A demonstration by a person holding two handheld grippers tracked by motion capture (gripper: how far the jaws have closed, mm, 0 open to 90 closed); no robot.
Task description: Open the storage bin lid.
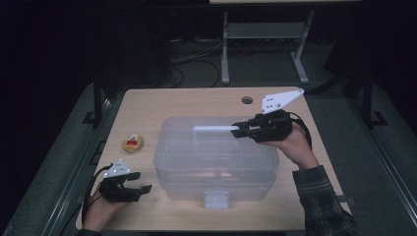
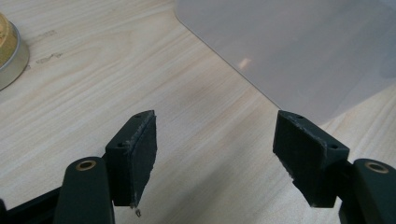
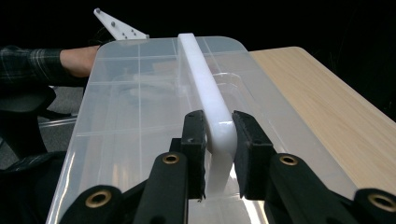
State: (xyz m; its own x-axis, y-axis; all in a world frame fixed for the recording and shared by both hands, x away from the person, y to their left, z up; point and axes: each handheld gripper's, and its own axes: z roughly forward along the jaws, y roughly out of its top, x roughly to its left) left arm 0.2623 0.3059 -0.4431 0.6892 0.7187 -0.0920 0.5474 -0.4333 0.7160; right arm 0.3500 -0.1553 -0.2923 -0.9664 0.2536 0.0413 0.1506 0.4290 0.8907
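A clear plastic storage box (image 1: 216,160) sits in the middle of a light wooden table (image 1: 147,105), its latch facing the person. A white handle (image 3: 208,93) runs along the top of its lid. The right gripper (image 1: 244,130), held in the person's right hand (image 1: 295,145), reaches in from the right side and is clamped on one end of that handle. The left gripper (image 1: 140,182) rests low at the near left corner of the table, just beside the box, its jaws spread apart with nothing between them. A small round tin (image 1: 133,143) lies on the table left of the box
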